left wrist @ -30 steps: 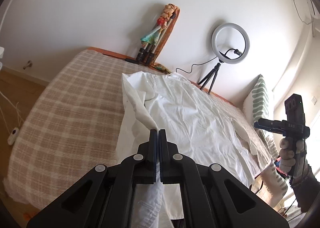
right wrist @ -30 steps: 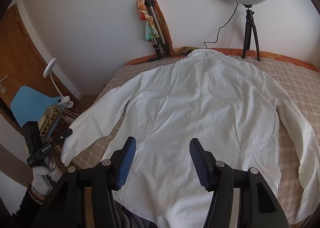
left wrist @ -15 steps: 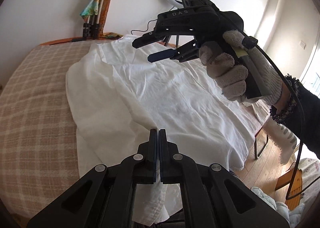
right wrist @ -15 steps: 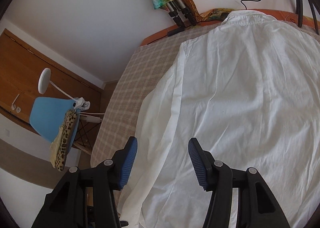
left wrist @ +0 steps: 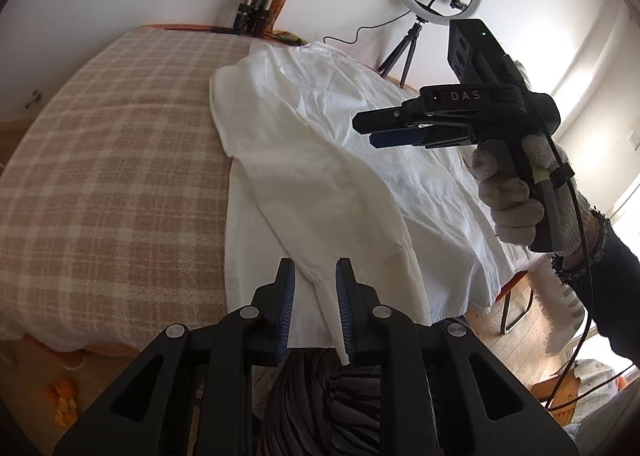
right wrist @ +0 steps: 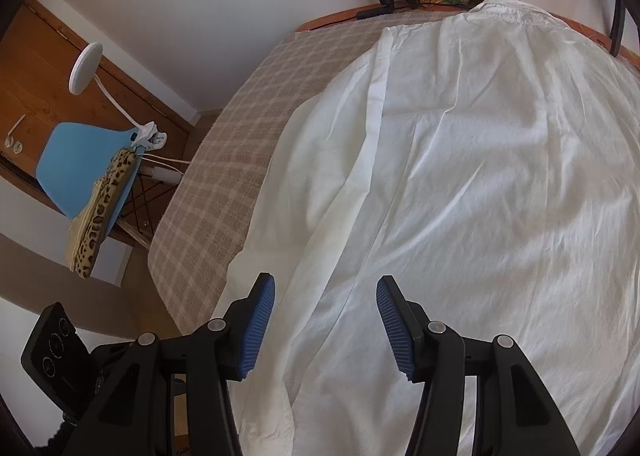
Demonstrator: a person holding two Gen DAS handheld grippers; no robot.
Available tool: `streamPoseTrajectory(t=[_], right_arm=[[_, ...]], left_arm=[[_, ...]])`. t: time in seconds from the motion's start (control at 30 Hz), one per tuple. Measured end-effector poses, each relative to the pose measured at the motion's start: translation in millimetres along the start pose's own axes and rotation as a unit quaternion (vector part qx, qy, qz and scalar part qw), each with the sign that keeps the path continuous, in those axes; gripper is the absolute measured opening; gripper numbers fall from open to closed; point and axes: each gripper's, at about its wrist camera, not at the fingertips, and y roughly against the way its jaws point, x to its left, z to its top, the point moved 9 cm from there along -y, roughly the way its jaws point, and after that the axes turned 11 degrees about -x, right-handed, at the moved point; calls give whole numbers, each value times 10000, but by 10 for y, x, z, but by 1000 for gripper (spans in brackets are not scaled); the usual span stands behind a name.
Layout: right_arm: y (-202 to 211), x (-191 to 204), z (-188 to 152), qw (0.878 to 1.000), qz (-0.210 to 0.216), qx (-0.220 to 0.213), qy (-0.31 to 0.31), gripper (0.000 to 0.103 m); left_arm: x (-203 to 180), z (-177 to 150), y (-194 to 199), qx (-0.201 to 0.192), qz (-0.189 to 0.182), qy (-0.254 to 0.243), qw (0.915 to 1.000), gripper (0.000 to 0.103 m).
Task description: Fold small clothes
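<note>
At the left edge, the checked bedspread (left wrist: 104, 176) lies bare; the white shirt (left wrist: 320, 160) is spread back-up across the bed beside it, collar toward the wall, hem hanging over the near edge. Its left sleeve (left wrist: 332, 208) is folded inward over the body, and the cuff end runs down between the blue pads of the left claw (left wrist: 315, 292). That claw's jaws are opening, with the cloth between them but no longer pinched (a release, by the look of it).

Further right, a gloved hand (left wrist: 520, 192) carries the right claw (right wrist: 326, 320) above the shirt; its jaws stand apart with nothing in them, hovering over the folded sleeve near the hem.

The fabric looks thin, light and limp, already creased, so I judge it will sag and slide off any fold that isn't laid flat. The seamed parts are the best hold: the cuff, the shoulder seam, the hem corners, or the collar (right wrist: 508, 8), since doubled cloth gives the pads something to bite. A pinch in the open back panel would probably only tent the fabric.
</note>
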Motion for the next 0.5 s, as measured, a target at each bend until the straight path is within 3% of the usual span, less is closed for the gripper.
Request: streamPoseTrajectory(t=[0.17, 0.37, 0.5], right_arm=[[25, 209, -115, 9989, -122, 4, 451, 56], [-101, 203, -299, 9976, -231, 301, 571, 55], [-191, 137, -360, 9983, -197, 416, 357, 36]], left_arm=[[-51, -242, -227, 419, 73, 245, 9988, 19], [-155, -346, -173, 304, 198, 182, 9992, 21], [-177, -329, -195, 208, 229, 100, 9995, 18]])
